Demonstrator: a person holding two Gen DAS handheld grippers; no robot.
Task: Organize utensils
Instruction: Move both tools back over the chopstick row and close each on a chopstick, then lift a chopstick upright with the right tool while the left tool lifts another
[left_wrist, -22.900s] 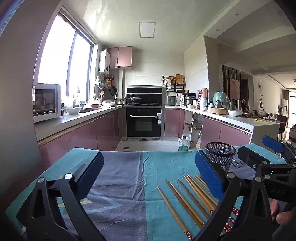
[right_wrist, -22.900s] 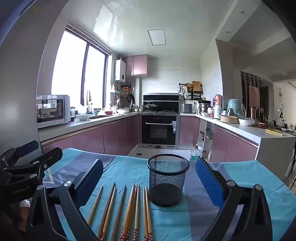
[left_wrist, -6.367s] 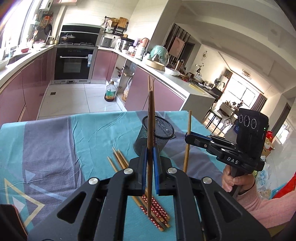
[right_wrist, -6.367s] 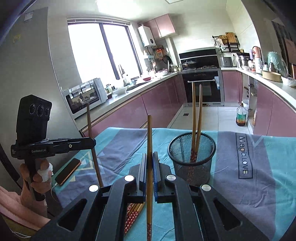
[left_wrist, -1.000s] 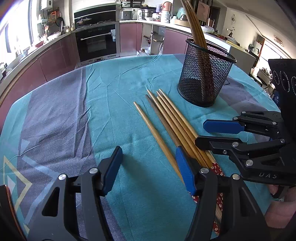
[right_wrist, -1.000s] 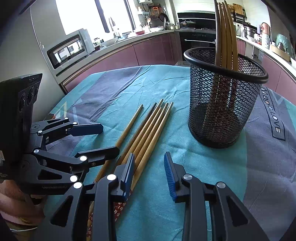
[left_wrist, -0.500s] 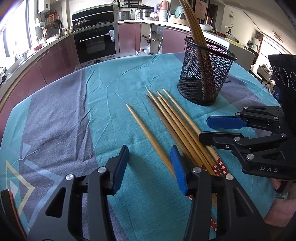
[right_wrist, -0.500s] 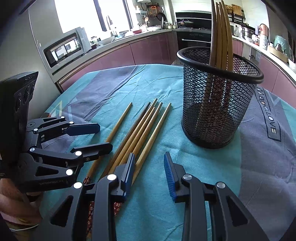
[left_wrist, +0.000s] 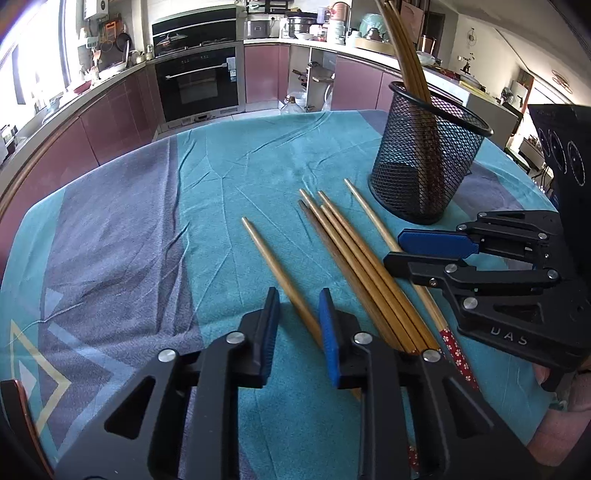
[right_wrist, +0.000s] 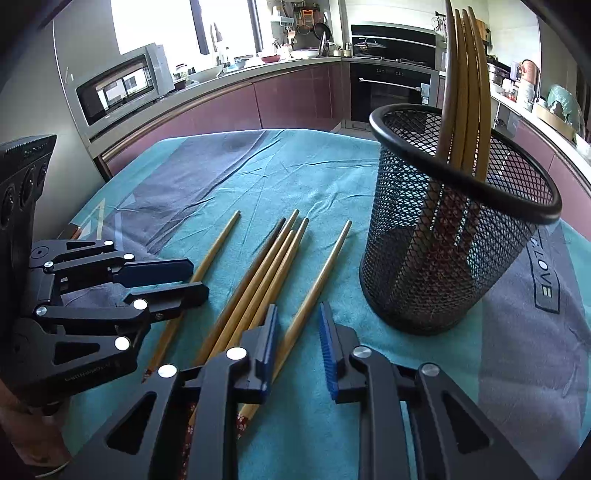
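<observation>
Left gripper (left_wrist: 297, 302) closing around the leftmost chopstick (left_wrist: 275, 266), pads not yet pressed, right gripper (right_wrist: 297, 317) closing around the rightmost chopstick (right_wrist: 321, 273), mesh cup (right_wrist: 454, 236) crowded at upper right, four chopsticks (left_wrist: 354, 258) bundled between

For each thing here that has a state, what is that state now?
Left tongs: closing around the leftmost chopstick.
Right tongs: closing around the rightmost chopstick.
Middle four chopsticks: flat on the cloth.
Mesh cup: upright, holding four chopsticks.
</observation>
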